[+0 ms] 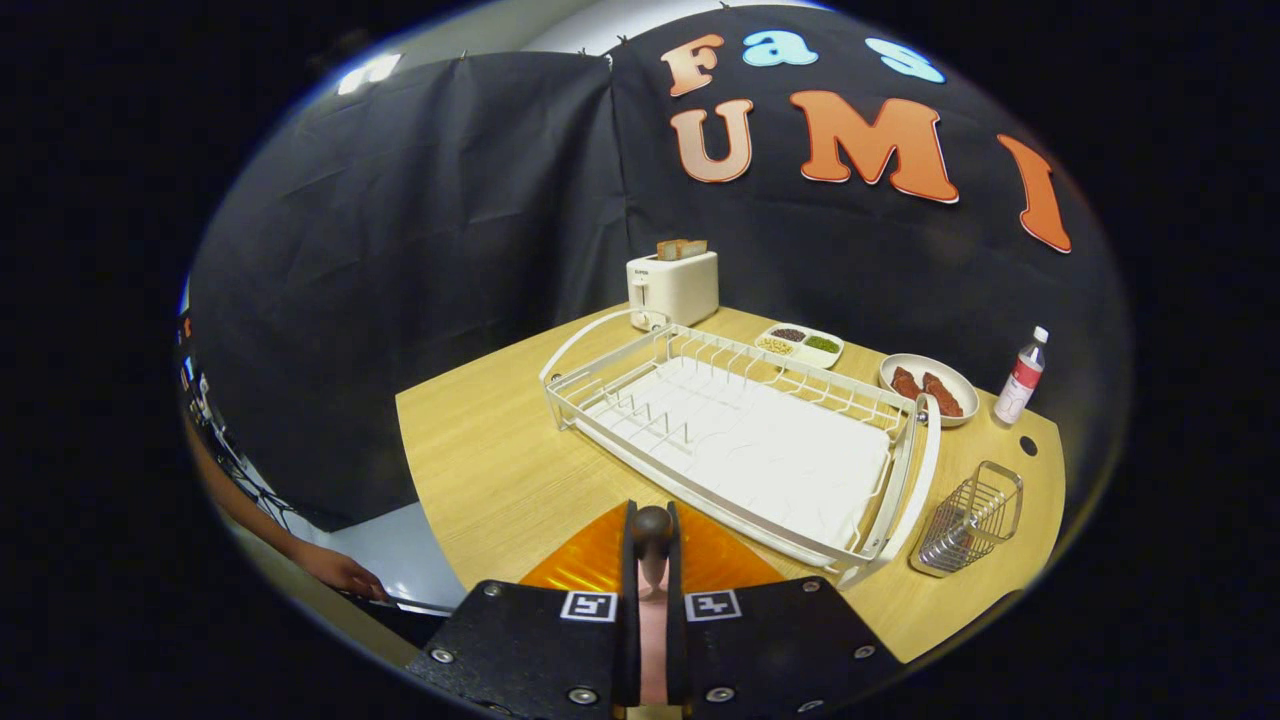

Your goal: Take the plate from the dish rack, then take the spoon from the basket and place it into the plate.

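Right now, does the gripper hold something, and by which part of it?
Yes. The gripper is shut on the spoon, both fingers pressing its handle, above the orange plate.

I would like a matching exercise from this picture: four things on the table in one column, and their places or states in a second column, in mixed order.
Things:
1. spoon
2. orange plate
3. toaster
4. wire basket

Places or states:
A. beyond the dish rack, bread in its slots
B. clamped between the gripper fingers
C. lying under the fingers
D. beside the rack's near end

Pairs: 1-B, 2-C, 3-A, 4-D
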### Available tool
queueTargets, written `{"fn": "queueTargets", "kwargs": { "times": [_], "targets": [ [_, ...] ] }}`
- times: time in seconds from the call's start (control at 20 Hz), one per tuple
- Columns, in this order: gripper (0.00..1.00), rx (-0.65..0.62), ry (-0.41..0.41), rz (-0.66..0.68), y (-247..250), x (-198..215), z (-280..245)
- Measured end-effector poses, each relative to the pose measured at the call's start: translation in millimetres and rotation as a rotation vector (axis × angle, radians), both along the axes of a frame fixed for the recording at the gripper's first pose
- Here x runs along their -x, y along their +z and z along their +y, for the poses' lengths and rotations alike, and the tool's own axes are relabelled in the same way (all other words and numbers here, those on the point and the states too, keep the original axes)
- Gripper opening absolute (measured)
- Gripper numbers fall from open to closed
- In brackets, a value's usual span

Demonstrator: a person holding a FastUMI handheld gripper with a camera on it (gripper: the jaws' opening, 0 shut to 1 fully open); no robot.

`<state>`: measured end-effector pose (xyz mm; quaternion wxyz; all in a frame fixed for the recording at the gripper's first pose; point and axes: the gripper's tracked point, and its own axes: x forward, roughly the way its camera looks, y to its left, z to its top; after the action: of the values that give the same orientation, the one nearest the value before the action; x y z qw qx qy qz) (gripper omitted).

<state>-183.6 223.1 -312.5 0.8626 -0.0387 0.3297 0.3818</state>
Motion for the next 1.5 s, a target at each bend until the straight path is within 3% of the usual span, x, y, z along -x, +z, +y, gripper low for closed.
{"fn": "queueTargets", "kwargs": {
  "times": [0.45,0.7,1.1,1.5],
  "targets": [
    [0.18,0.085,-0.04,0.058,-22.0,-0.8,-40.4],
    [0.38,0.201,-0.026,0.059,-38.3,3.5,-55.5],
    [0.67,0.211,-0.087,0.016,-26.8,-14.3,-70.0],
    [0.72,0.164,-0.157,-0.084,23.9,-39.3,-71.4]
  ]
}}
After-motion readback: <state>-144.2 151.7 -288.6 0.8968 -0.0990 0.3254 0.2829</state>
